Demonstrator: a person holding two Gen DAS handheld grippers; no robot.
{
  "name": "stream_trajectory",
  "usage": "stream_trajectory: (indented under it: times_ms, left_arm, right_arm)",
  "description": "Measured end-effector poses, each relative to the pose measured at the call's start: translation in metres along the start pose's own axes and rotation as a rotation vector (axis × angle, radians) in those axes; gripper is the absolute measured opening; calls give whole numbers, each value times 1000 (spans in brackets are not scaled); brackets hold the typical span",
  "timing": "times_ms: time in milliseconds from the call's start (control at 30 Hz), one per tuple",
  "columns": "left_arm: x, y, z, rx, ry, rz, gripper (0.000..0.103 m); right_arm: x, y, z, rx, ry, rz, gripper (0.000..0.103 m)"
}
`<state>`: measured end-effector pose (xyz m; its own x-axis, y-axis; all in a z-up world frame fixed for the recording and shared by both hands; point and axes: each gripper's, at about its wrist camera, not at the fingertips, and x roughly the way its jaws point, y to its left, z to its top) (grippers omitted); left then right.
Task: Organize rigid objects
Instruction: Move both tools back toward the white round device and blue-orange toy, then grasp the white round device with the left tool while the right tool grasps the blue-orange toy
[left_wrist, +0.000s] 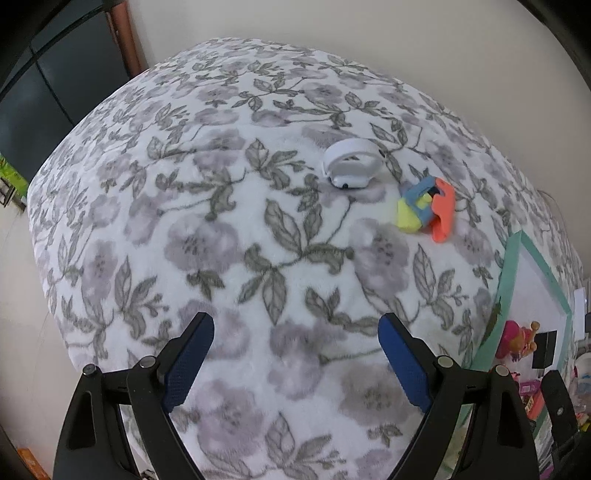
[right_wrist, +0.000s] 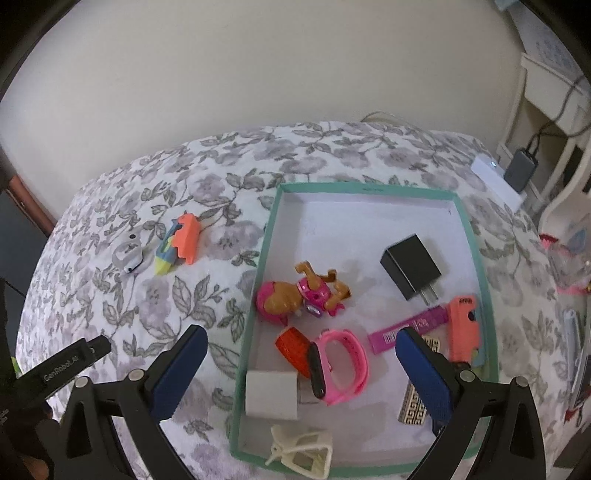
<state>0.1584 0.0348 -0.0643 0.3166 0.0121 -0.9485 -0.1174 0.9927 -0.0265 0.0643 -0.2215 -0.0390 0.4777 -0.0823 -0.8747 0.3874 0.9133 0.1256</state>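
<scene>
Loads of bare floral blanket (left_wrist: 258, 240) right under and ahead of the left claw (left_wrist: 295, 354), only a white watch (left_wrist: 351, 166) and colorful toy (left_wrist: 424, 208) far ahead. Under the right claw (right_wrist: 301, 363) the green box (right_wrist: 271, 236) is crowded; its far end is free.

Floral bed (left_wrist: 258, 229): watch (left_wrist: 352, 166), toy (left_wrist: 424, 208), box (right_wrist: 271, 236)

Toy dog (right_wrist: 295, 297) in tray (right_wrist: 271, 225), watch (right_wrist: 130, 253) outside.

Each claw (left_wrist: 295, 339) has black arms, blue ribbed pads, silver screws.
</scene>
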Motion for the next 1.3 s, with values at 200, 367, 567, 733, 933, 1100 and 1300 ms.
stream_trajectory:
  times_ms: [200,367,567,733,933,1100,1300]
  left_arm:
    - [2,-10,26,79,-44,-20,91]
    - [11,-19,53,136,-56,-55,91]
    - [31,-11,83,138,-55,-83,91]
    - [47,-3,100,145,-44,-129,91]
    - [56,-14,110,241,-77,-129,91]
    - [63,-24,114,306,-108,-122,90]
    - [74,-30,113,361,-124,-105,90]
  right_arm:
    - [16,16,22,-47,1,-2,103]
    - [33,34,41,-91,0,0,103]
    - [52,60,67,-115,7,63,103]
    - [74,87,81,-128,37,110,103]
    - [108,114,93,-108,103,169,103]
    - [132,126,100,-100,144,166,103]
    - [157,133,102,-98,192,157,103]
